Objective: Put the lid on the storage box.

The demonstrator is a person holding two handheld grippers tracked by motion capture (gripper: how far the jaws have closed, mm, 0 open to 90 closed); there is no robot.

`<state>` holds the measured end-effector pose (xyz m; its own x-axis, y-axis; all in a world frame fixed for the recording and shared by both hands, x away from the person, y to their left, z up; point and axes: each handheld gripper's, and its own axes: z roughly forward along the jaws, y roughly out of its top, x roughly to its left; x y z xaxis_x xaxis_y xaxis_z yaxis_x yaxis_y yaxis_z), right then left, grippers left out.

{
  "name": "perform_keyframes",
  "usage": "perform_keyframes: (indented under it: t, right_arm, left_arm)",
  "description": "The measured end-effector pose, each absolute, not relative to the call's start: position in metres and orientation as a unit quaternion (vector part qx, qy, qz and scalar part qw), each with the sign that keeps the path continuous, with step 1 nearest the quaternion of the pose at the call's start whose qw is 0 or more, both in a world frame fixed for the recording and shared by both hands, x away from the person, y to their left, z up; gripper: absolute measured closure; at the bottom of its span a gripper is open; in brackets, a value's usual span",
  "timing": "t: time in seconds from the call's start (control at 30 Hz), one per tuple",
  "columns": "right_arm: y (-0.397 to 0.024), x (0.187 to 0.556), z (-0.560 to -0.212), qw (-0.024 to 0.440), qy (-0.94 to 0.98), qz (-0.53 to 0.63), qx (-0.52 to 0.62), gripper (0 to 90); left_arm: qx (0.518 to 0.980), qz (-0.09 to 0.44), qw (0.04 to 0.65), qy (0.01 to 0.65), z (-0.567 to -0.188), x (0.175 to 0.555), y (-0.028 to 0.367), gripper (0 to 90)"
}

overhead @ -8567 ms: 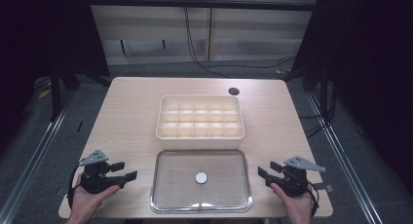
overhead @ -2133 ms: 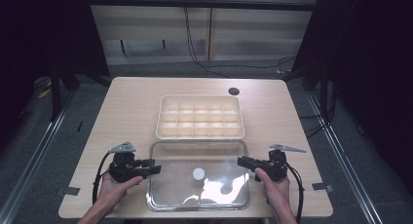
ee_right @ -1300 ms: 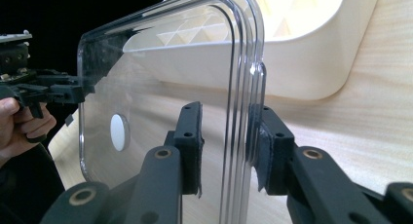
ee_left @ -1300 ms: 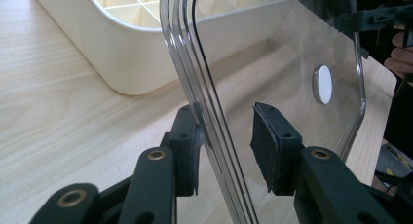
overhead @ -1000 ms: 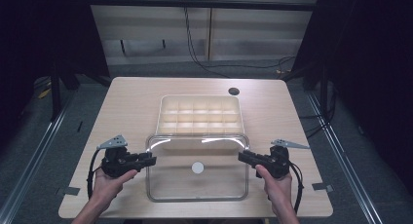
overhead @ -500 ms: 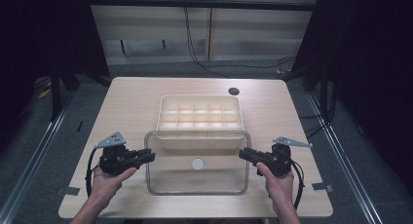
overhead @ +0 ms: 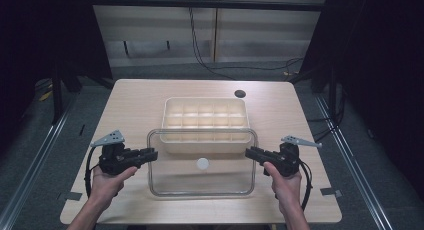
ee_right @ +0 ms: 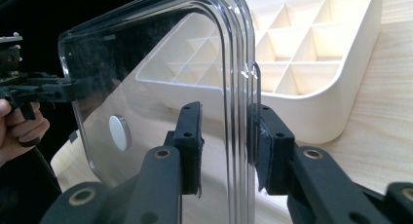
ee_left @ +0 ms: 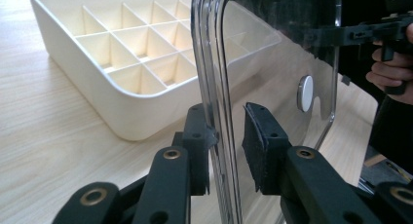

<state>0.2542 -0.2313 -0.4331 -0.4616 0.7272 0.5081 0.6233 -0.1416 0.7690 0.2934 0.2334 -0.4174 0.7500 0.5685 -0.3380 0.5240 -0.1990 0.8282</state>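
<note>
While both hands hold it up off the table, the clear plastic lid (overhead: 201,162) hangs between the two grippers, lifted at the near side of the cream divided tray (overhead: 206,124) with its far edge overlapping the tray's front wall in the high view. There's a small white round knob (overhead: 202,163) in the middle of it. The left gripper (overhead: 150,154) has just been closing, and its jaws are clamped down on the lid's left rim, one pad on each face of the ridged edge in the left gripper view. The right gripper (overhead: 249,153) pinches the opposite rim the same way, jaws nearly closed with the plastic edge squeezed between the pads. The tray sits flat around the middle of the table, its grid of compartments empty as far as I can see. The table (overhead: 140,105) itself is a light wood-grain top with rounded corners and a dark round cable hole (overhead: 239,94) near the far right. Around it the room is pretty dim: grey carpet floor, dark curtains on both sides, a pale panelled wall at the back with black cables (overhead: 200,45) hanging down it, and metal rails (overhead: 35,155) running along the floor.
</note>
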Motion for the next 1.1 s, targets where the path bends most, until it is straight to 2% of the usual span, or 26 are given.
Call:
perform_keyframes:
  t: [0.4,1.1]
  right_arm:
    - [-0.232,0.265,-0.420,0.064,0.648,0.559,0.513,67.0]
    - [-0.232,0.285,-0.397,0.066,0.637,0.570,0.515,67.1]
  left_arm:
    - [0.769,0.033,0.530,0.354,-0.406,0.304,0.231,72.0]
    - [0.759,0.053,0.539,0.361,-0.377,0.322,0.228,70.9]
